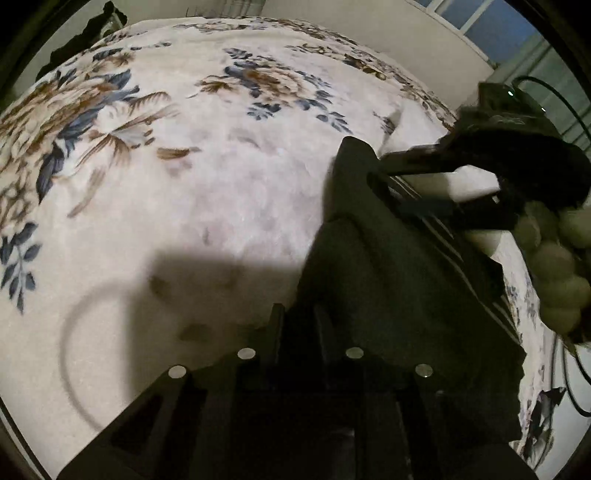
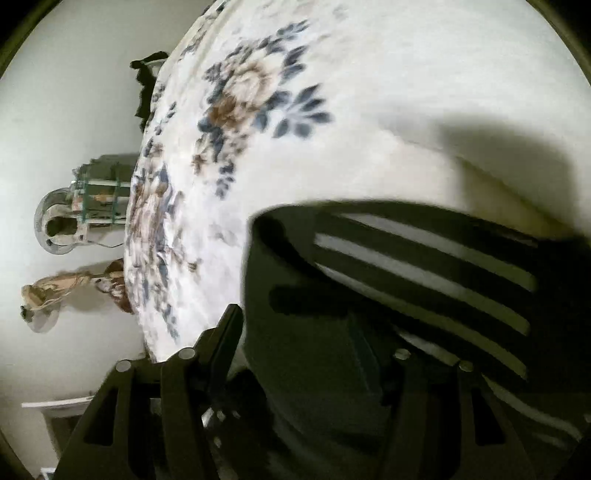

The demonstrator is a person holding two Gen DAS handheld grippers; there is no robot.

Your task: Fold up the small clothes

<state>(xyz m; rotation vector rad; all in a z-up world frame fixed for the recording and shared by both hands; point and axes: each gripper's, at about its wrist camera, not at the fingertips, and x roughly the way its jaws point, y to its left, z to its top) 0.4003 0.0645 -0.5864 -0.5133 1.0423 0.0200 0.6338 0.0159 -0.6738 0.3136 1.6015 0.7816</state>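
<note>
A small dark garment (image 1: 373,266) with white stripes hangs lifted above a floral bedspread (image 1: 184,177). My left gripper (image 1: 297,321) is shut on its near edge. My right gripper (image 1: 373,177) shows in the left wrist view at the right, shut on the garment's far end, held by a gloved hand (image 1: 554,273). In the right wrist view the garment (image 2: 406,280) drapes over my right gripper (image 2: 295,314), white stripes to the right; the right finger is hidden under cloth, and the image is blurred.
The white bedspread with blue and brown flowers (image 2: 251,103) fills both views. A window (image 1: 517,33) lies at the far right. A fan and small items (image 2: 59,221) stand on the floor beside the bed. Cables (image 1: 569,362) hang at the right.
</note>
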